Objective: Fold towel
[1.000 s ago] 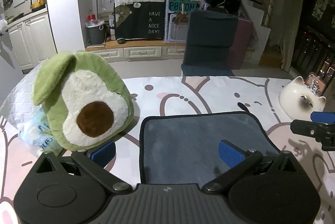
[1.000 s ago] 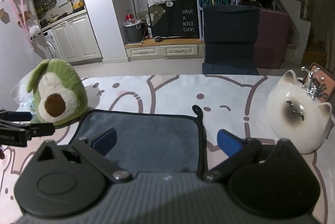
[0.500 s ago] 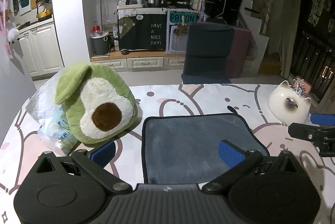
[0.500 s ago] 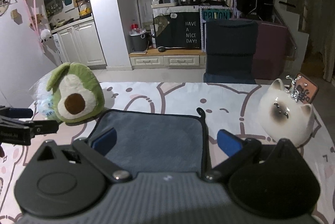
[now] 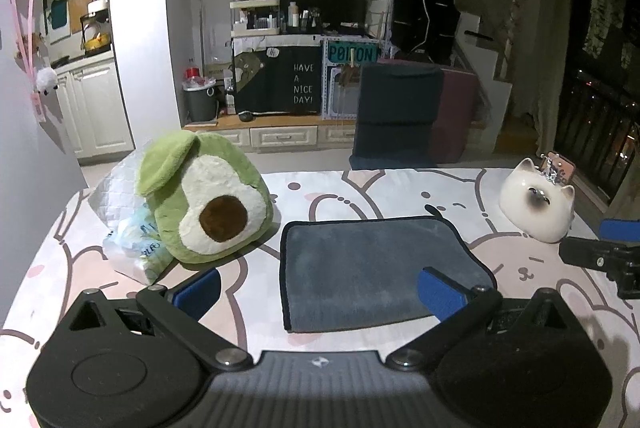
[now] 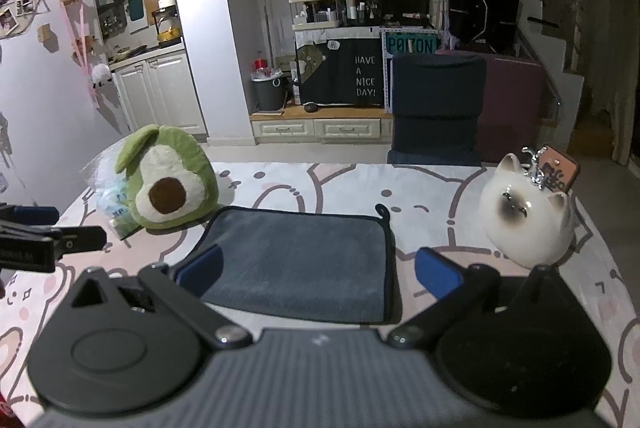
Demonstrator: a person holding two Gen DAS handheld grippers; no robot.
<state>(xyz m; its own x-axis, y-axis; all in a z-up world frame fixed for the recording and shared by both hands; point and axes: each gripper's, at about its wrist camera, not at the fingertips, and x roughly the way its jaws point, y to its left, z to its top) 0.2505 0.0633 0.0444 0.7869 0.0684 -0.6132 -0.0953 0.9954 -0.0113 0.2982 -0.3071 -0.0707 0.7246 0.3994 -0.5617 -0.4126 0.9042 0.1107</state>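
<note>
A grey towel with a dark border lies flat on the table, folded into a rectangle; it also shows in the right wrist view. My left gripper is open and empty, held above the towel's near left side. My right gripper is open and empty, above the towel's near right side. The right gripper's fingers show at the right edge of the left wrist view. The left gripper's fingers show at the left edge of the right wrist view.
A green avocado plush sits left of the towel, with a plastic bag beside it. A white cat-shaped ornament stands to the right. The table has a pink cartoon tablecloth. A dark chair stands beyond the far edge.
Both grippers have risen and pulled back from the towel, so more of the table and room shows. The towel has not moved. Both stay open.
</note>
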